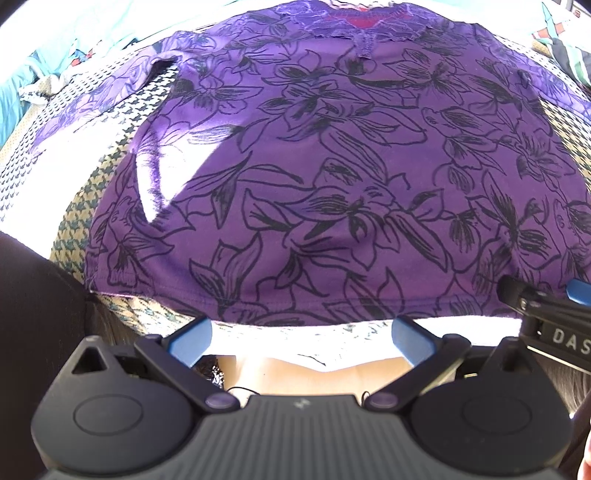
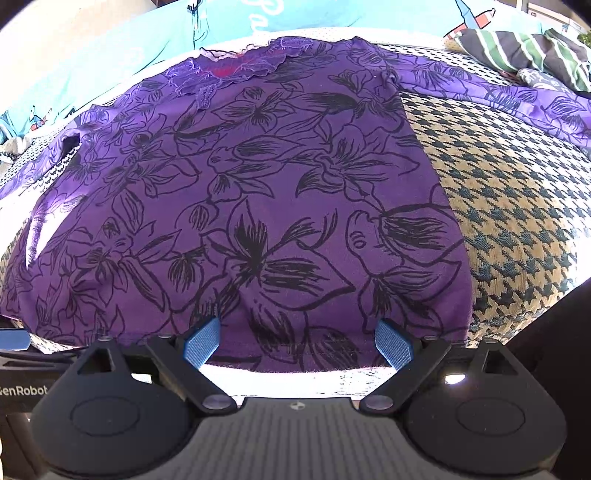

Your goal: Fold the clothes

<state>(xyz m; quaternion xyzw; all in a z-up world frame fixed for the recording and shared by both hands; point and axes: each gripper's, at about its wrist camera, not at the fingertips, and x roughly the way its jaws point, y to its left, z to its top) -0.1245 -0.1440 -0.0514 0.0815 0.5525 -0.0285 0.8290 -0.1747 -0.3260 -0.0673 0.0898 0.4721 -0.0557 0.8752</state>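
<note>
Both tools are hovering at the near hem of a purple jersey top printed with black outlined lilies [image 1: 314, 177], which is lying spread flat, front up, on a cream-and-teal houndstooth woven cover [image 2: 509, 206]. Going from the left: the left claw [image 1: 302, 338] is standing released, its blue-padded fingers wide apart and holding nothing, just short of the hem over a sunlit strip of the cover. The right claw [image 2: 297, 343] is likewise spread and empty, its blue pads [image 2: 393, 345] sitting right at the hem edge (whether they are touching the cloth I cannot tell). By my reading, the step in hand is lining up on the bottom edge for a fold; the top is lying unfolded, sleeves out to both sides, so it fits either a garment being laid out ready or one being smoothed between grips. Any grip here is calling for each claw to close on both layers of the hem near its own corner, lifting evenly so the thin knit is not dragging or bunching. The top itself is looking soft and limp, with a lace-trimmed neckline [image 1: 351, 22] at the far end showing a red patch inside, and bright sun is washing out its left flank. Further right, a dark green-and-white striped garment [image 2: 524, 48] is lying crumpled beyond the sleeve.
</note>
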